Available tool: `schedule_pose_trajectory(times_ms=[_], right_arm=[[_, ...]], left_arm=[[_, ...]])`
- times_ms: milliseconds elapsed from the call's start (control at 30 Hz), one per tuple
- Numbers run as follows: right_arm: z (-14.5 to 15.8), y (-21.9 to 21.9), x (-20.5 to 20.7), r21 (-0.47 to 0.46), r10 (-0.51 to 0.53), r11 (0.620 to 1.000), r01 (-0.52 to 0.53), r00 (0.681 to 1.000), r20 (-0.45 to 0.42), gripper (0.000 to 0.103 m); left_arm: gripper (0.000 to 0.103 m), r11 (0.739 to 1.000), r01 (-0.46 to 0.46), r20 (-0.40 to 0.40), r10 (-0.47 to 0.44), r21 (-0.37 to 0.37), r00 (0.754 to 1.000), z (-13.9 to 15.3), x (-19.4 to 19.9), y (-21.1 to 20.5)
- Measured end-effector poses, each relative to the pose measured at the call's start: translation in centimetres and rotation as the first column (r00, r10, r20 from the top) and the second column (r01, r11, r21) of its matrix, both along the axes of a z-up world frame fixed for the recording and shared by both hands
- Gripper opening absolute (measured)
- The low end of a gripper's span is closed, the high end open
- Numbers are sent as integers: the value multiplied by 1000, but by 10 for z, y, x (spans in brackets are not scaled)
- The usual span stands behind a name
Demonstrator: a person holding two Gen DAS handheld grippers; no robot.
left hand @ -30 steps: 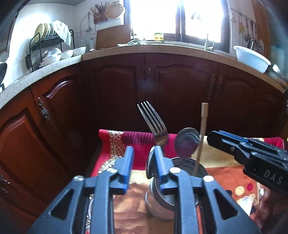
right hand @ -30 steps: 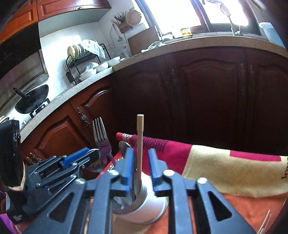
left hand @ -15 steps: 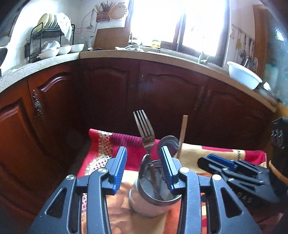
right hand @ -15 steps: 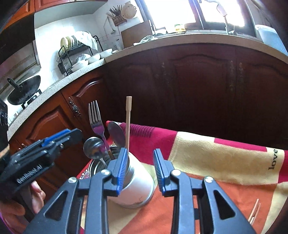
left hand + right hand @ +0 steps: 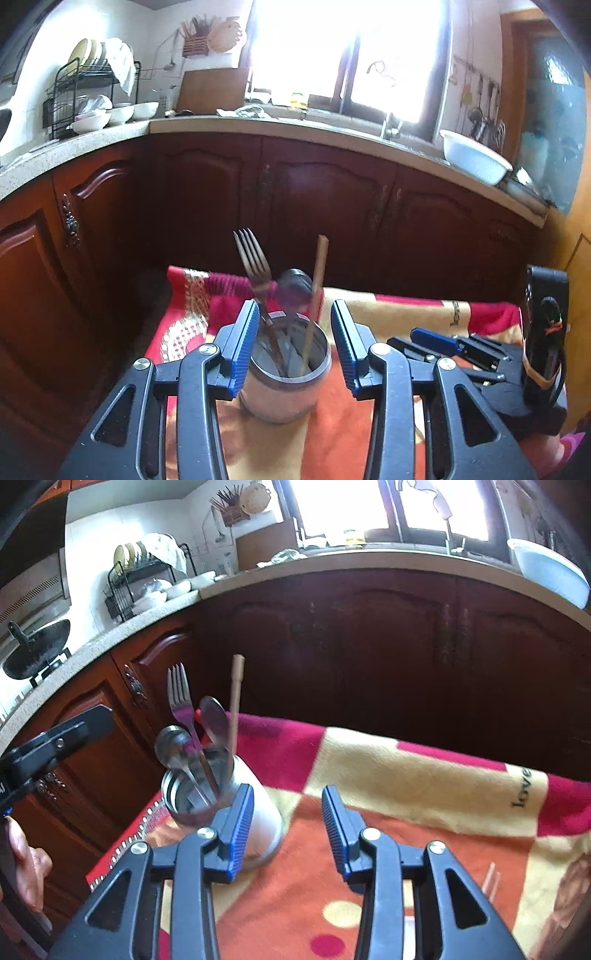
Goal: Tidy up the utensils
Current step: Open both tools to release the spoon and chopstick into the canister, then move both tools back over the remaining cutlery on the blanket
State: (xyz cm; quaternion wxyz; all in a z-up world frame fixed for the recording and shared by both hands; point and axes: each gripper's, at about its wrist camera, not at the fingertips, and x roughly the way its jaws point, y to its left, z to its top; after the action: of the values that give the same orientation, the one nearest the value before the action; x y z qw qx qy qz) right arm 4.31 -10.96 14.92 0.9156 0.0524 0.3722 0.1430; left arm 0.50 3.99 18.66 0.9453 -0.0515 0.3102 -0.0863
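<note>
Your left hand-held gripper (image 5: 291,347) stands with its blue-padded jaws apart, one on each side of the steel cup (image 5: 286,376), and neither pad presses on it; the left pad sits just beside the rim. Those jaws have just been opening. The cup stands upright on the red and orange blanket (image 5: 354,435). From it rise a fork (image 5: 255,258), tines up, a spoon (image 5: 293,291) with its bowl up, and a wooden stick (image 5: 317,273) leaning slightly right. Your right hand-held gripper (image 5: 436,341) lies low at the right, apart from the cup, pointing left. Behind run dark wooden cabinets (image 5: 325,206).
</note>
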Motion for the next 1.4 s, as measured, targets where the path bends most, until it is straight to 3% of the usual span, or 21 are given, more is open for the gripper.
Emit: schedule_pose_trajectory(times_ms=[167,333,633,867,1067,1233,1400], right_arm=[[-10,-24,-17,-33,-40,999,39,998,-44,40],[-21,-61,-40,-57,-99,994,94,991,-87,40],[-35,-125,-74,-97,-188,980,175,972,-139,40],[-50,-162,-93,-102,-220,974,204,956,-195,40],[-72,-184,-100,-68,-216,976,206,942,-257,39],[-88,-185,-98,-47,-191,982,185,936,-297,28],[-105,-185,-91,-26,-183,982,185,925,-333,25]], left_arm=[[78,999,21,-36,-19,50,999,-14,-12,-28],[78,996,72,-79,-68,54,995,-30,-21,-59],[78,986,165,-165,-163,0,973,-56,-28,-102],[78,974,219,-266,-228,-64,937,-86,-25,-115],[78,957,245,-366,-285,-152,886,-114,-17,-123],[78,949,253,-417,-309,-186,855,-132,-12,-133],[78,942,254,-453,-329,-219,829,-145,-3,-141]])
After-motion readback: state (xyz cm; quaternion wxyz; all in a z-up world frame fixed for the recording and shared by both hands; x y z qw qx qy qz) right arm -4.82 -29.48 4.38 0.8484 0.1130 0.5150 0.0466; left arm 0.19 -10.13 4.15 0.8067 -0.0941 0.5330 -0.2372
